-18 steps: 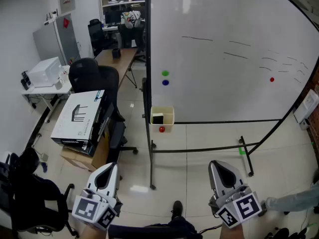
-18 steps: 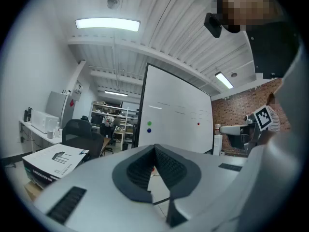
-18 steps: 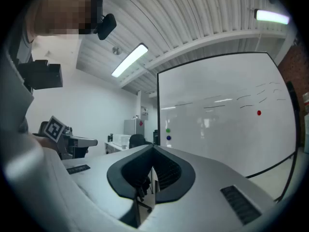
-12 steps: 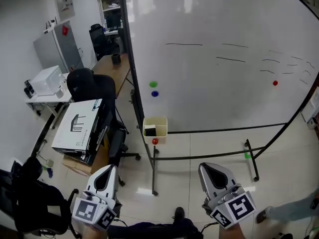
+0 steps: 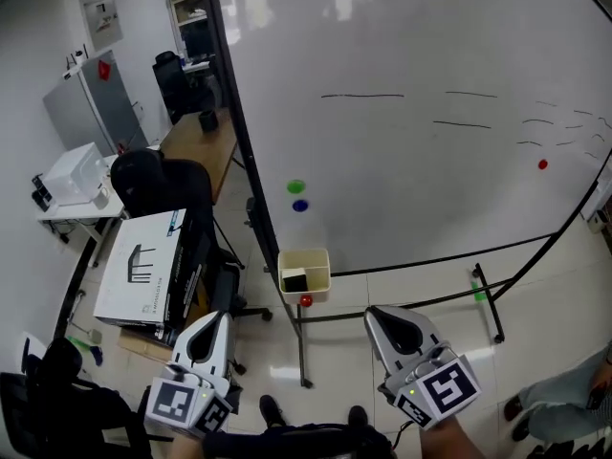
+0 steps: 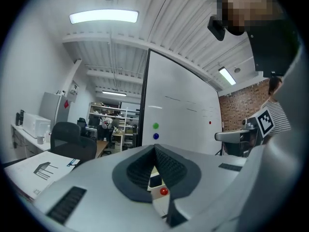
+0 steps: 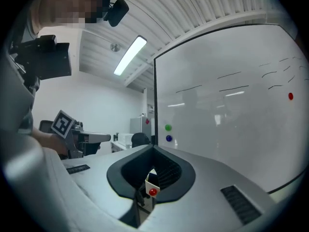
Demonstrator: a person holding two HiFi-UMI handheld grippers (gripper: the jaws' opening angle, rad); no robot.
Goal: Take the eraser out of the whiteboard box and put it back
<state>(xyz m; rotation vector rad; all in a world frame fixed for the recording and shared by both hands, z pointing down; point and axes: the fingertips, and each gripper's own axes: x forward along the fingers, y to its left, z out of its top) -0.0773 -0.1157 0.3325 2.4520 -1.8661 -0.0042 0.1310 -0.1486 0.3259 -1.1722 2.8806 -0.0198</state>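
Observation:
A pale yellow whiteboard box (image 5: 325, 273) hangs at the lower left corner of the whiteboard (image 5: 430, 161). The black eraser (image 5: 295, 280) lies inside it, and a red magnet (image 5: 306, 301) sits just below. My left gripper (image 5: 208, 325) and right gripper (image 5: 378, 316) are held low in the head view, short of the box, both shut and empty. In the left gripper view the box (image 6: 155, 178) and the red magnet (image 6: 164, 191) show past the shut left gripper (image 6: 155, 149). The right gripper (image 7: 154, 150) frames the box (image 7: 152, 180) in the same way.
Green (image 5: 295, 187) and blue (image 5: 300, 205) magnets sit above the box; another red magnet (image 5: 542, 164) is far right. The board's stand (image 5: 301, 352) has floor legs. A black chair (image 5: 158, 185) and a large white carton (image 5: 143, 266) stand to the left.
The head view has drawn nearer to the board: the box now sits lower and closer to both grippers. The grippers stay shut and side by side.

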